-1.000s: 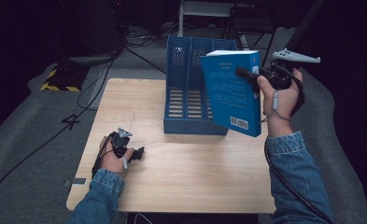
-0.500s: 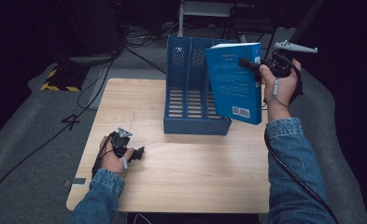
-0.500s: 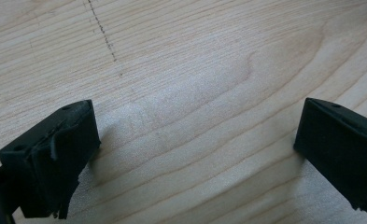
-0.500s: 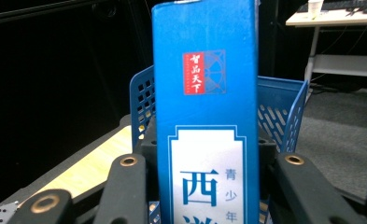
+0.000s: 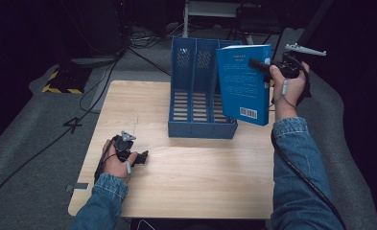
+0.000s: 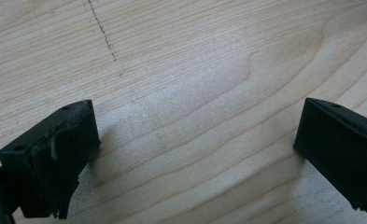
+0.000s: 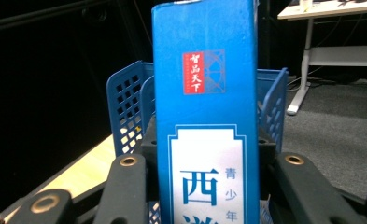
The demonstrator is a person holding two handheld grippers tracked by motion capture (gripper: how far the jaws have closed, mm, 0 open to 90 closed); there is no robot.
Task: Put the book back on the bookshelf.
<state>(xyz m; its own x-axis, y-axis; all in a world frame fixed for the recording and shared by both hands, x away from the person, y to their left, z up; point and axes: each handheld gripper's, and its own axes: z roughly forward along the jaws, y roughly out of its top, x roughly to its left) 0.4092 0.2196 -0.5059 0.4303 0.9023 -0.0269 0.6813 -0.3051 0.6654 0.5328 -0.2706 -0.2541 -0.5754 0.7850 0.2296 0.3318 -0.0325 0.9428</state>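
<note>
Our right gripper (image 5: 259,63) has its fingers clamped on the blue book (image 5: 243,84), held upright above the blue file rack (image 5: 195,96). Our left gripper (image 5: 140,156) rests on the desk (image 5: 200,177), fingers wide apart.

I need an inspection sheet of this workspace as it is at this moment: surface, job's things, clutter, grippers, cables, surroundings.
Surface: light wooden table, bare in front; a faint pencil line shows in the left gripper view.
Job's things: blue file rack with three slots, standing at the table's far middle; blue book held upright in the air above the rack's right side, barcode at its lower corner.
Clutter: nothing seen.
Grippers: left gripper rests low on the table, jaws wide open; right gripper is shut on the book's spine.
Cables: black cable trails along the right sleeve; more cables lie on the floor behind.
Surroundings: grey carpet, dark room, yellow-black striped tape at left.
</note>
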